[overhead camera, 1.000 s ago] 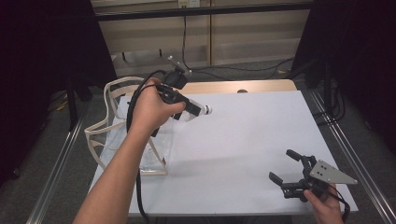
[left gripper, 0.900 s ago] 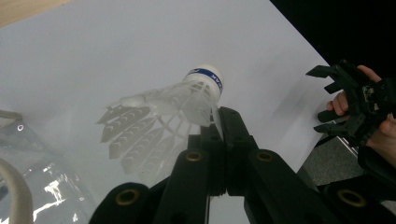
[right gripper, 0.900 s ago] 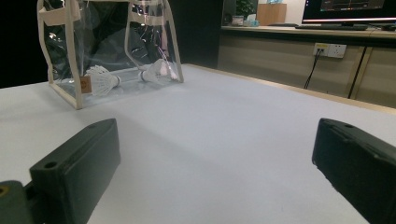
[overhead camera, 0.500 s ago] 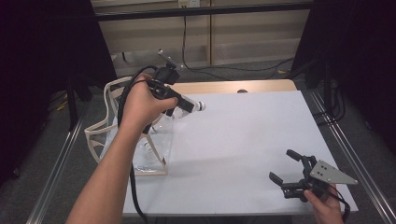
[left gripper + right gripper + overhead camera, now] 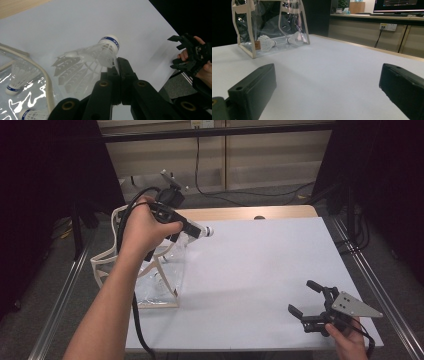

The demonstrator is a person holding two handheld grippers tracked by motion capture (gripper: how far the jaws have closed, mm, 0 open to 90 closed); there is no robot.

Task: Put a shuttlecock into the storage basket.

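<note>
The left claw (image 5: 192, 229) is closed on a shuttlecock (image 5: 96, 53) by its feathers, cork pointing right, just right of the clear bag (image 5: 160, 280). The right claw (image 5: 310, 306) waits wide at the near right of the desk (image 5: 260, 265).

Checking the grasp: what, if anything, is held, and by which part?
The left hand-held gripper pinches the white feathered shuttlecock by its skirt edge; the right hand-held gripper holds nothing.
</note>
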